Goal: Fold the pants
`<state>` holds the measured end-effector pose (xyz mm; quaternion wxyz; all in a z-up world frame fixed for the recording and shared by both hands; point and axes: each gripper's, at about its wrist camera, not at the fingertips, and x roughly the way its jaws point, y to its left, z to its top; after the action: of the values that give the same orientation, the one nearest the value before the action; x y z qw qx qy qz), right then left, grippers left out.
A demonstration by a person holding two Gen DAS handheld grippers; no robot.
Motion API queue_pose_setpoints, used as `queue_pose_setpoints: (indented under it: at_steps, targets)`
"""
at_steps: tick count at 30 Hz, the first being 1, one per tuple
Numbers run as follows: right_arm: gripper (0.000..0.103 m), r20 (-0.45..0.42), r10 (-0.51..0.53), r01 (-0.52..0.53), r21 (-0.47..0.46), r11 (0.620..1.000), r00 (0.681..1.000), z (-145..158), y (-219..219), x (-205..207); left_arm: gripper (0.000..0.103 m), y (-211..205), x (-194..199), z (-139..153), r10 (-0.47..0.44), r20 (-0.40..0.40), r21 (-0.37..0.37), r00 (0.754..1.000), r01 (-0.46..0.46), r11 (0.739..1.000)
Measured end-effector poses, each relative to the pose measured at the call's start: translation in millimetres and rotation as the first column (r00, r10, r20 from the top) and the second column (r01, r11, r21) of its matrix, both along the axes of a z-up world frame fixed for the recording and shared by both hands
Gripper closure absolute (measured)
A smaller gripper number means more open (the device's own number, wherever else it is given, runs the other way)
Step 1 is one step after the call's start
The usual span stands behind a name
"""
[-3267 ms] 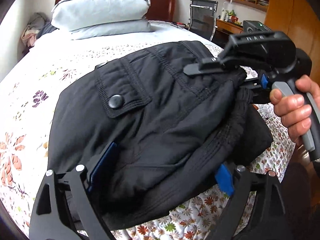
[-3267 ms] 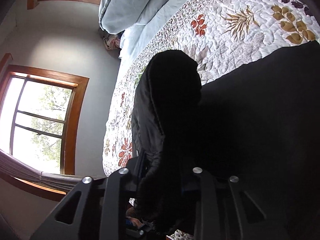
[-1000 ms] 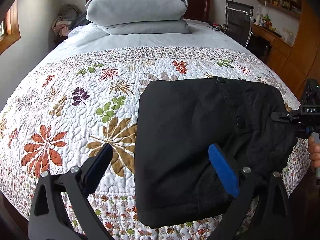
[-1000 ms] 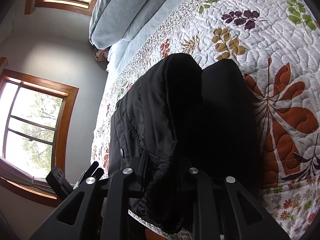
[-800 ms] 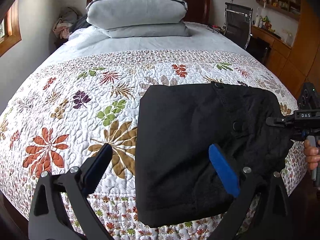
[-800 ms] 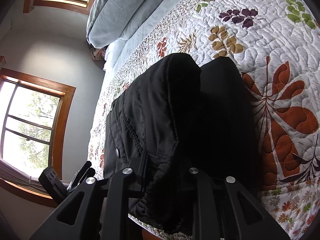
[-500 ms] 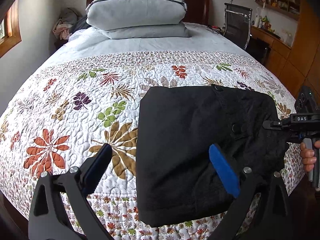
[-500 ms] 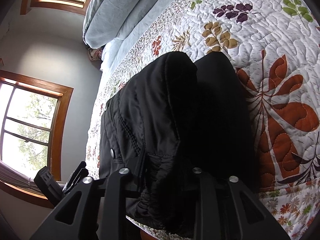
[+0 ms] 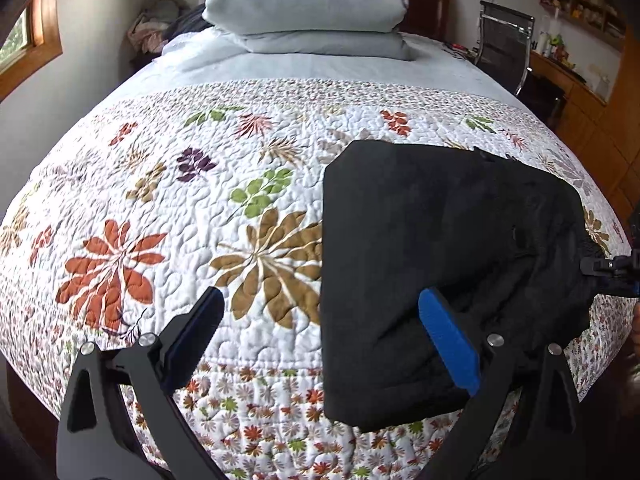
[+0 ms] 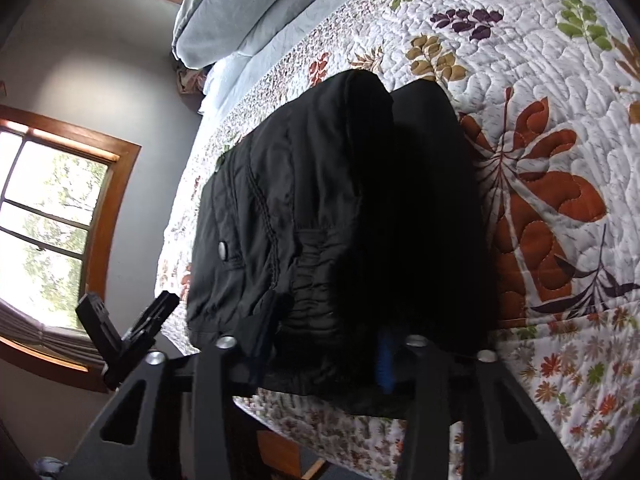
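The black pants [image 9: 432,248] lie folded into a thick square on the floral quilt [image 9: 168,208], near the bed's front right corner. My left gripper [image 9: 320,328] is open and empty, hovering over the pants' left edge. My right gripper [image 10: 324,344] has its jaws apart around the pants' gathered waistband edge [image 10: 316,320]; its tip shows at the right edge of the left wrist view [image 9: 608,268]. The left gripper shows at the lower left of the right wrist view [image 10: 132,332].
Grey pillows [image 9: 304,4] are stacked at the head of the bed. A black chair [image 9: 504,40] and wooden shelves [image 9: 580,4] stand at the right. A window [image 10: 48,232] is in the wall to the left.
My right gripper has opened from its grip on the pants edge. The pants have settled flatter on the quilt. My left gripper stays open and has drawn back slightly.
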<state>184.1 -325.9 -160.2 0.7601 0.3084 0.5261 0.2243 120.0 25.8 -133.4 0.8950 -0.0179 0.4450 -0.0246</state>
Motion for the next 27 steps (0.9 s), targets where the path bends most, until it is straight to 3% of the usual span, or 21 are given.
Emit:
queue_pose_setpoints:
  at_steps: [9,17,19,21,23,26,27]
  targets:
    - [0.072,0.086,-0.030,0.029,0.017,0.999,0.996,29,-14,-13,0.005,13,-2,-2,0.027,-0.024,-0.038,0.999,-0.028,0.999]
    - [0.072,0.030,-0.040,0.041,-0.019,0.999,0.999,8,-20,-13,0.005,7,5,-16,-0.018,-0.080,-0.078,0.997,0.012,0.997]
    - [0.067,0.033,-0.037,0.038,-0.025,0.999,0.999,7,-21,-15,0.005,10,5,-19,-0.011,-0.091,-0.095,0.996,0.003,0.995]
    - [0.053,0.033,-0.040,0.042,-0.056,0.998,0.999,7,-19,-16,0.005,15,5,-21,-0.009,-0.100,-0.120,0.995,-0.003,0.993]
    - [0.050,0.044,-0.040,0.043,-0.069,0.997,0.998,12,-21,-19,0.005,20,5,-20,-0.008,-0.106,-0.133,0.994,-0.006,0.991]
    - [0.020,0.054,-0.068,0.070,-0.049,0.996,0.996,23,-32,-23,0.005,31,6,-17,-0.017,-0.125,-0.164,0.992,-0.004,0.986]
    - [0.019,0.059,-0.080,0.082,-0.033,0.996,0.995,26,-37,-24,0.005,35,6,-17,-0.017,-0.131,-0.186,0.991,-0.007,0.983]
